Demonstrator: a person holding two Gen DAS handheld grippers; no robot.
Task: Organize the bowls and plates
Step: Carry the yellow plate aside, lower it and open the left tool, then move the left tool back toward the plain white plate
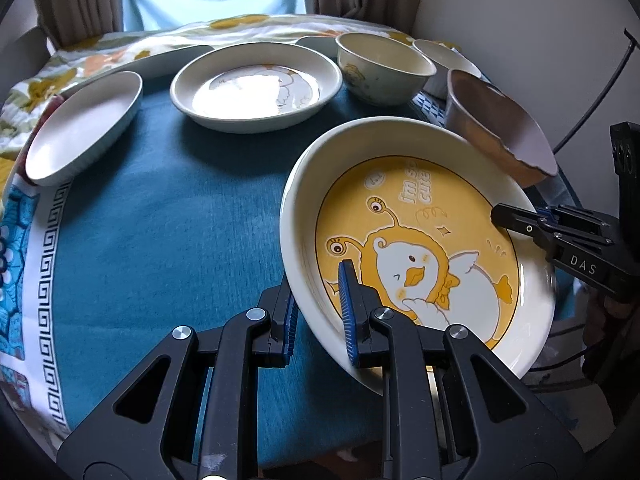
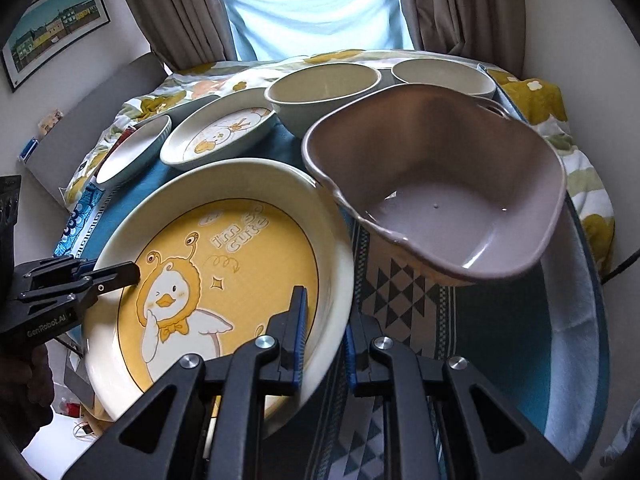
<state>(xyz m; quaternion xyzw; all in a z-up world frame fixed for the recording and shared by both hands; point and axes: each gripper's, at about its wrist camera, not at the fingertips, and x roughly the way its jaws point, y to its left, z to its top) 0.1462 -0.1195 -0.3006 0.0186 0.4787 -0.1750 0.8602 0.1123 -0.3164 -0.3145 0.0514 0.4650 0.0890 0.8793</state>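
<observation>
A large cream plate with a yellow duck picture [image 1: 420,240] [image 2: 224,264] is held tilted above the blue cloth. My left gripper [image 1: 320,312] is shut on its near-left rim. My right gripper [image 2: 324,340] is shut on its right rim; it shows at the right in the left wrist view [image 1: 520,224]. A smaller duck plate [image 1: 256,86] [image 2: 224,132], a white oval dish [image 1: 84,128] [image 2: 134,154], a cream bowl [image 1: 380,68] [image 2: 320,88], another white bowl [image 1: 444,62] [image 2: 442,76] and a mauve bowl [image 1: 500,128] [image 2: 448,184] stand beyond.
A blue cloth [image 1: 180,220] covers the table, with a patterned border [image 1: 44,264] at the left. A flowered blanket [image 2: 536,96] lies behind the dishes. Curtains [image 2: 460,4] and a window are at the back. A wall [image 1: 520,20] is close on the right.
</observation>
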